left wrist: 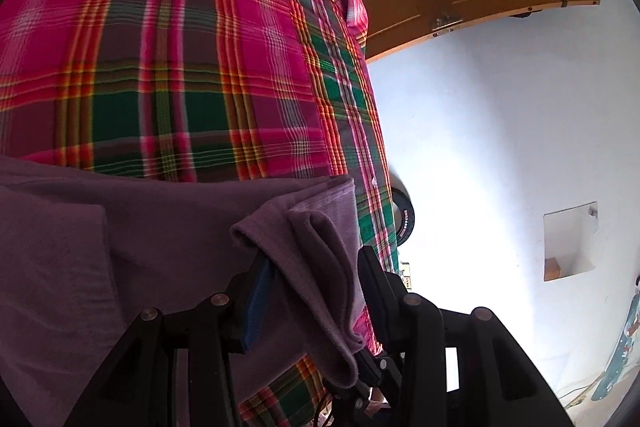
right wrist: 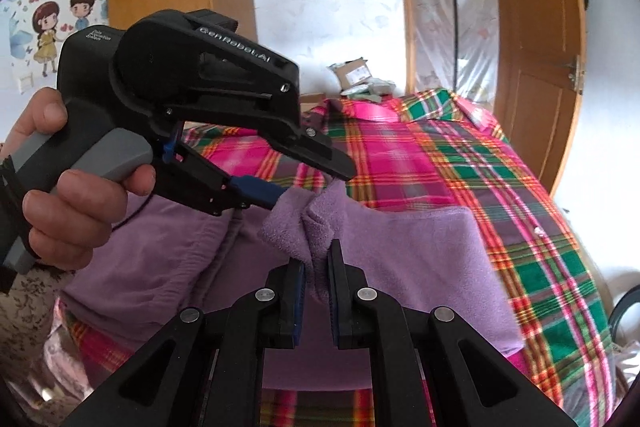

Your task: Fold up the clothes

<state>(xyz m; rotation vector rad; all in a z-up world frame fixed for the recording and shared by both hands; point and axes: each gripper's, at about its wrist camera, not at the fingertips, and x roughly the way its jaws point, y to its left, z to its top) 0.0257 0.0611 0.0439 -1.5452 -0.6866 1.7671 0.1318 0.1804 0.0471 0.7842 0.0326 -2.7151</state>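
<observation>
My right gripper (right wrist: 316, 267) sits closest to the lens, its two black fingers nearly together and pinching a bunched fold of the purple garment (right wrist: 420, 251) between the blue pads (right wrist: 301, 291). Just beyond it, my left gripper (right wrist: 308, 187) comes in from the left, angled downward, with my left hand (right wrist: 68, 179) wrapped around its grey handle; its tips meet the same raised ridge of cloth right beside my right one. In the left wrist view, my left gripper (left wrist: 316, 279) has its fingers spread around a hanging fold of the purple garment (left wrist: 312, 267); whether they press it I cannot tell. The garment lies flat on the plaid bedcover (right wrist: 460, 163), its long side running left to right across the bed, with the pinched edge lifted at the middle. A wooden door (right wrist: 536, 75) stands behind the bed.
</observation>
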